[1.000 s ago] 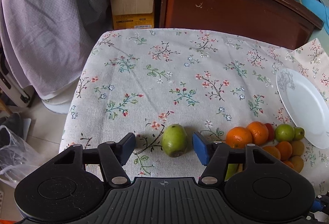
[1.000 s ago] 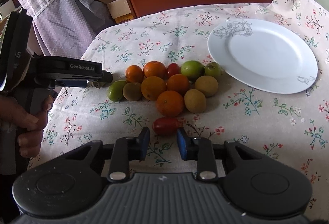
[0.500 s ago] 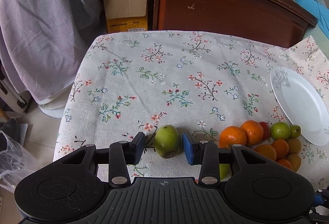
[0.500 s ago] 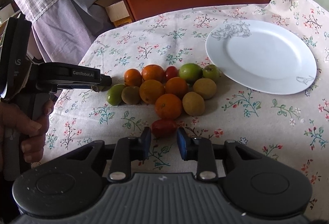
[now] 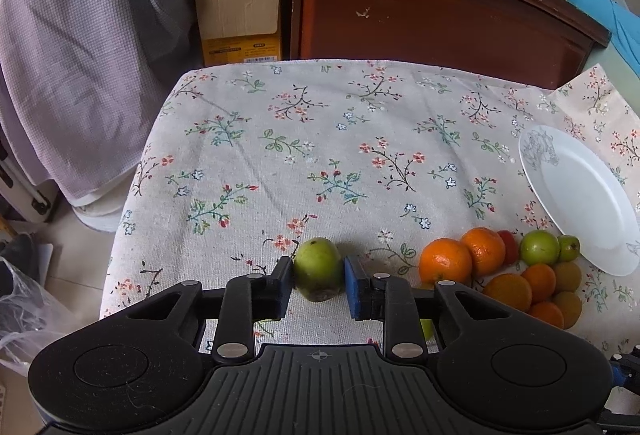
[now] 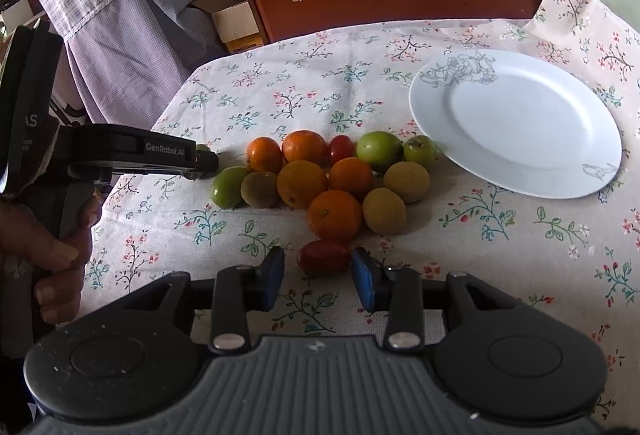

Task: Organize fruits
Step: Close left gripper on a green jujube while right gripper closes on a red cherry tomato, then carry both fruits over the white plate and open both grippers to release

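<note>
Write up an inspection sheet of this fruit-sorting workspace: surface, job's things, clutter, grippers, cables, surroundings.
Surface: floral tablecloth covering the table.
Job's things: white plate, empty; cluster of oranges, green fruits and yellow-brown fruits beside it; one green fruit apart on the cloth; one red oval fruit at the cluster's near edge.
Clutter: nothing seen on the cloth besides the fruit and the plate.
Grippers: left gripper closing, its pads at the lone green fruit's sides; right gripper opening, the red fruit between its pads, gaps showing on both sides.
Cables: nothing seen.
Surroundings: wooden cabinet, open cardboard box, checked purple cloth.
</note>
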A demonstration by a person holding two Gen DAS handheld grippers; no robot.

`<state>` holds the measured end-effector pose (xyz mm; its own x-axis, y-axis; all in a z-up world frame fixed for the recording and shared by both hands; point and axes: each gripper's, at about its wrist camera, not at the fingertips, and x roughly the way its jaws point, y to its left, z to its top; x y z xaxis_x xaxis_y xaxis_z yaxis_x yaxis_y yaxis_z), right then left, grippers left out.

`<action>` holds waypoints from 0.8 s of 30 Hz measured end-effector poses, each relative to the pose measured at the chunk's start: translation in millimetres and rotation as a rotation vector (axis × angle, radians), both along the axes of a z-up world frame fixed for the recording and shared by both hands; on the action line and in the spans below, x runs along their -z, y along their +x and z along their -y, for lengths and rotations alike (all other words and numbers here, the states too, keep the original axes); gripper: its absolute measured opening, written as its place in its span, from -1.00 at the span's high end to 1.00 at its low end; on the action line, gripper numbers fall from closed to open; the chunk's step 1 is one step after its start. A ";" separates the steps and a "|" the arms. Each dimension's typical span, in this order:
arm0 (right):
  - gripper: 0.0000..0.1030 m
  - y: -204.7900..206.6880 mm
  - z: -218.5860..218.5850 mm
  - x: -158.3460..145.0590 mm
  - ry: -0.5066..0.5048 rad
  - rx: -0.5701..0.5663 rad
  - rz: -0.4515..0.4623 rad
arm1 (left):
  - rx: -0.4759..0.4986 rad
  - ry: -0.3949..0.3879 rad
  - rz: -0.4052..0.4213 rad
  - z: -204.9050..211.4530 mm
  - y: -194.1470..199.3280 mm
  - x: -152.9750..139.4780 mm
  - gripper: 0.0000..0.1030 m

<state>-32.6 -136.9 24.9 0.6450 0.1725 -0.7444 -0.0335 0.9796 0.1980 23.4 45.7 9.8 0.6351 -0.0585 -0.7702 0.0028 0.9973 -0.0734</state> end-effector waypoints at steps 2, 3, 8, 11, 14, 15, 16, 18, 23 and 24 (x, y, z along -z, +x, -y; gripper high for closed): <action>0.41 -0.1 0.7 1.0 -0.005 0.004 0.008 | 0.002 -0.003 0.001 -0.1 -0.4 0.0 0.52; 0.42 -0.1 1.4 0.9 -0.001 0.006 0.009 | 0.001 -0.008 0.001 -0.6 -0.8 -0.1 0.52; 0.42 -0.4 3.4 -4.1 0.023 0.002 0.014 | -0.002 -0.035 0.006 -2.4 -2.5 -4.3 0.52; 0.42 -0.9 7.2 -11.7 0.049 0.009 0.028 | 0.001 -0.044 0.021 -1.0 -4.3 -10.4 0.52; 0.42 -1.1 12.7 -21.4 0.055 0.026 0.055 | 0.014 -0.065 0.037 4.5 -6.3 -19.0 0.52; 0.42 -1.1 15.5 -24.6 0.054 0.036 0.065 | 0.022 -0.070 0.045 6.9 -7.0 -21.9 0.52; 0.42 -0.6 19.1 -27.8 0.055 0.048 0.075 | 0.034 -0.075 0.056 10.6 -7.6 -25.7 0.52; 0.42 0.7 28.5 -34.1 0.061 0.083 0.091 | 0.064 -0.091 0.070 18.9 -7.5 -32.6 0.52; 0.43 4.7 55.0 -47.7 0.067 0.172 0.120 | 0.165 -0.149 0.081 45.7 -4.3 -44.7 0.52; 0.43 5.3 61.8 -50.3 0.072 0.188 0.122 | 0.184 -0.157 0.080 51.4 -3.3 -45.5 0.52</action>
